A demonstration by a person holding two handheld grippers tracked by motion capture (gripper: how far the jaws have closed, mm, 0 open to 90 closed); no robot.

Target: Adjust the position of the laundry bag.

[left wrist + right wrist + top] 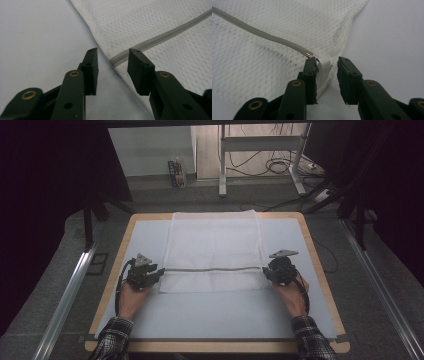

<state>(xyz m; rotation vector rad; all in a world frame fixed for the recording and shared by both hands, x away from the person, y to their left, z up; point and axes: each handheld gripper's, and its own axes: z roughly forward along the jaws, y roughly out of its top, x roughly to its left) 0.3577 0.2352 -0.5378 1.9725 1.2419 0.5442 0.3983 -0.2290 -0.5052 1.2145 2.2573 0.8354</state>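
A white mesh bag (215, 245) lies flat on the pale mat (210, 315), its grey zipper (210, 269) running across near the front end. My left gripper (159, 273) sits at the zipper's left end. In the left gripper view the jaws (112, 52) stand apart around the bag's edge (155, 22), where the zipper (170, 32) ends, and the pads do not press on it. My right gripper (266, 272) is at the zipper's right end. Its jaws (326, 60) straddle a white fold of the bag (274, 20) beside the copper zipper pull (308, 54), with a gap at the right pad.
The mat covers a wooden tabletop (116, 270) whose rim shows all round. Metal rails (65, 295) run along the floor on both sides. Behind the table stand a desk frame (222, 165), loose cables (277, 165) and a small carton (176, 172).
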